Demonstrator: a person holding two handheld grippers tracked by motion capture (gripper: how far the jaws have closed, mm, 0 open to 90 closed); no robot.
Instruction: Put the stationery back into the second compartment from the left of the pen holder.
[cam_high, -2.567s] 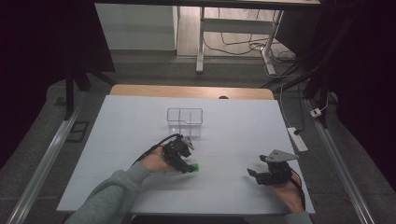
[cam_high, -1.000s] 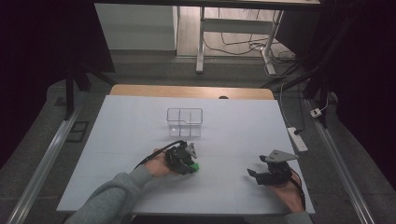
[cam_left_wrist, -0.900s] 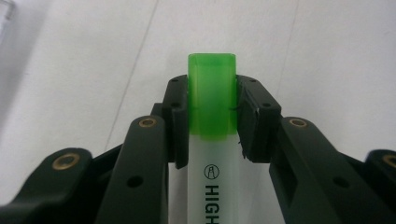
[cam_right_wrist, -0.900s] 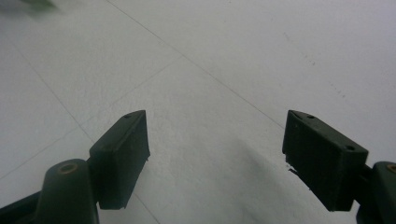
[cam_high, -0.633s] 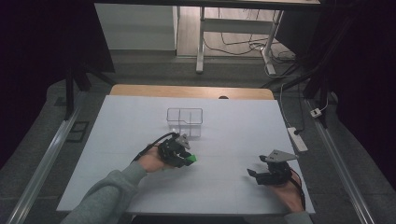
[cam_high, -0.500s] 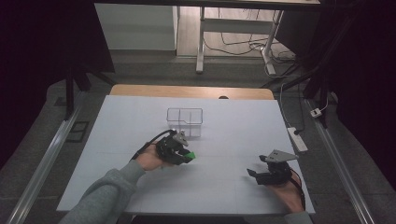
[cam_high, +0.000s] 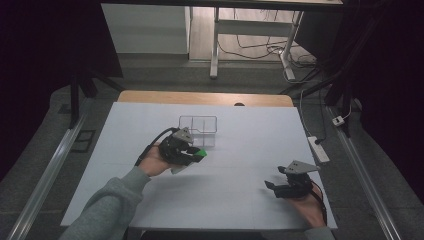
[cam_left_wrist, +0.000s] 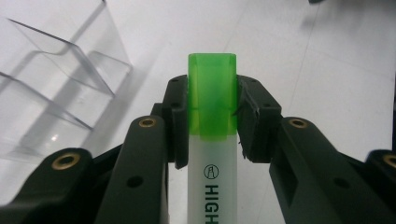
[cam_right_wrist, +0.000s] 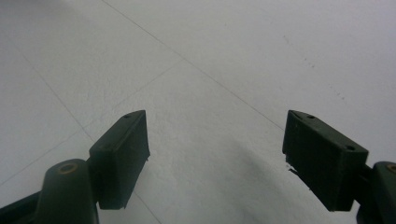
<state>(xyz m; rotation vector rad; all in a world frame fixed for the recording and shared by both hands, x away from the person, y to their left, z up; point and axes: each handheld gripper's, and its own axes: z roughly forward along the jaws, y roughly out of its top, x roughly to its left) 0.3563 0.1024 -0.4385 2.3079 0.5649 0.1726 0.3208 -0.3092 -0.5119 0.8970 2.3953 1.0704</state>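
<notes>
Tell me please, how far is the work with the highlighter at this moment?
Done: the left gripper is shut on the green-capped highlighter, off the table. In hand: it holds it just in front of the clear plastic organizer, cap pointing forward. Left: the highlighter is not yet inside any compartment. The right gripper is open and holds nothing, low over the white table near the person.

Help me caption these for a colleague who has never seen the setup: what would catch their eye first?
The bright green cap of a highlighter, clamped between the left tongs, stands out against the white table. Just beyond it, toward the far middle of the table, sits a clear plastic organizer with compartments. At the near right edge, the right tongs rest open with nothing between their jaws.
</notes>
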